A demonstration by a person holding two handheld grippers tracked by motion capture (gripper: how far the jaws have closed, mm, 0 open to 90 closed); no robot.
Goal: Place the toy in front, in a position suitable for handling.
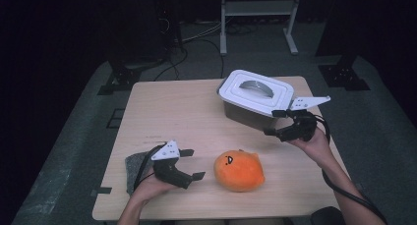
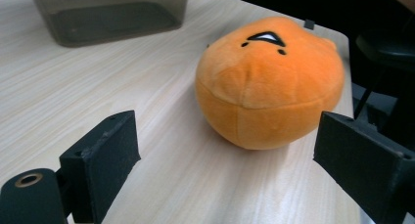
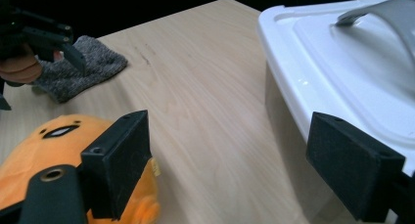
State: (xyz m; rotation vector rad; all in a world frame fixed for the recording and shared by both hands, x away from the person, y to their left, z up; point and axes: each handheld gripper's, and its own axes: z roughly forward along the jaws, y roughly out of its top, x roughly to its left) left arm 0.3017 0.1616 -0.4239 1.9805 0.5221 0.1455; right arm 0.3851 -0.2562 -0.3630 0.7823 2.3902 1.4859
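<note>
Orange plush, round and soft, is the thing the left gripper (image 1: pixel 193 163) faces: the plush toy (image 1: pixel 239 170) lies on the wooden table (image 1: pixel 172 112) just ahead of its jaws, a little to the right side of their gap in the left gripper view (image 2: pixel 222 150). The jaws stand wide apart with nothing between them, and they do not touch the toy (image 2: pixel 268 82). The toy is nearly a ball, so I see no clear long axis; its widest line seems to run across the jaws, which should suit a grasp from this side.

The right gripper (image 1: pixel 273 123) is farther from the toy. It is up beside the white lid (image 1: pixel 255 91) of the grey box (image 1: pixel 244 116), jaws also spread, the lid's edge (image 3: pixel 313 72) near its right jaw but, as far as I can tell, not pinched. A grey cloth (image 1: pixel 136 167) lies behind the left hand (image 1: pixel 156 184).

So the left gripper is nearer, and I judge a short push forward and slightly right would bring the toy between the jaws.
</note>
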